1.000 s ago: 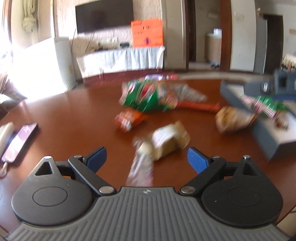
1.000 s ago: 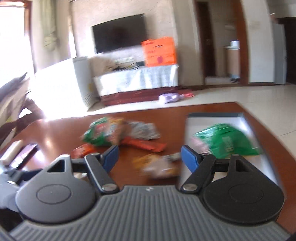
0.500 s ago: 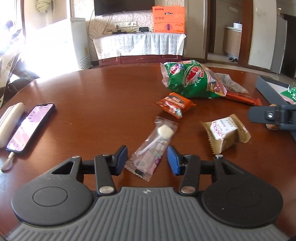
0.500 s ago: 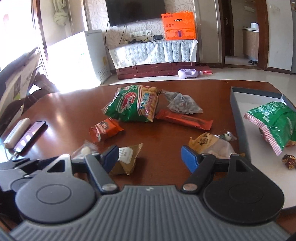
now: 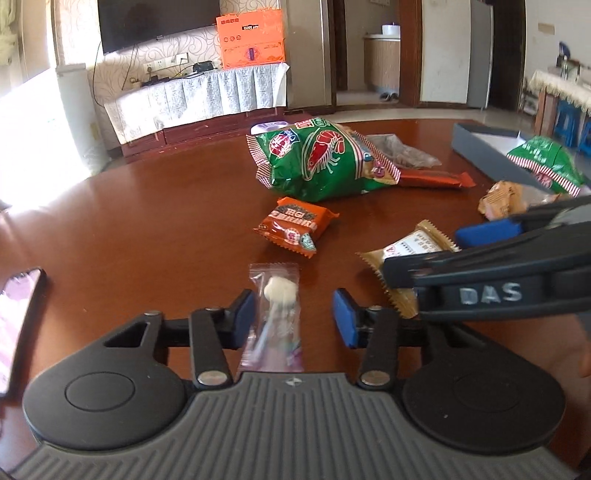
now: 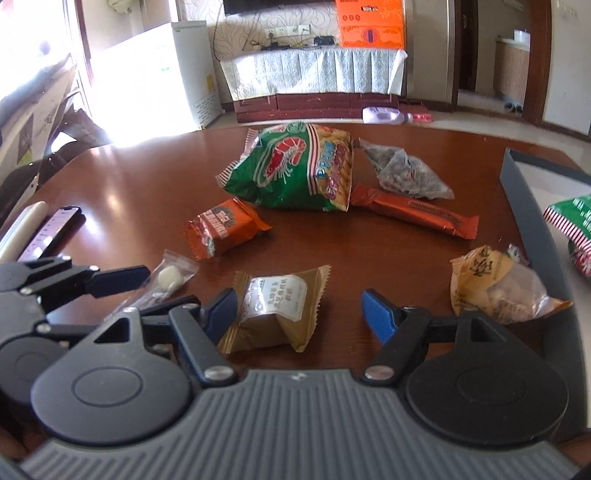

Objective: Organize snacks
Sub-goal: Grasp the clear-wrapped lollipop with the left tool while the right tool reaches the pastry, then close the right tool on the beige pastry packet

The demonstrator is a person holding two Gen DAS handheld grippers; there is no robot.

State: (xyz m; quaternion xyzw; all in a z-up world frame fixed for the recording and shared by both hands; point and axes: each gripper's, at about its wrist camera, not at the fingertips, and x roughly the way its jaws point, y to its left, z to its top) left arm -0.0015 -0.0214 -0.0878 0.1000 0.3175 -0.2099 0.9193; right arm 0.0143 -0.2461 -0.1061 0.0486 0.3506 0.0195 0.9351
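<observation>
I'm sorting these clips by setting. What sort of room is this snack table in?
Most likely a home living room: a wall-mounted black television, a low cabinet draped in a white patterned cloth below it, and a round polished brown wooden table. A doorway beyond shows a pair of shoes on the floor.

Left claw point(image 5: 293, 319) low centre, jaws just been closing, clear lollipop packet point(image 5: 277, 314) between them, right pad not touching. Right claw point(image 5: 487, 258) enters from right over gold packet point(image 5: 410, 254). Orange packet point(image 5: 295, 230) centre, green shrimp-chip bag point(image 5: 317, 158) above on tabletop point(image 5: 147, 221).
</observation>
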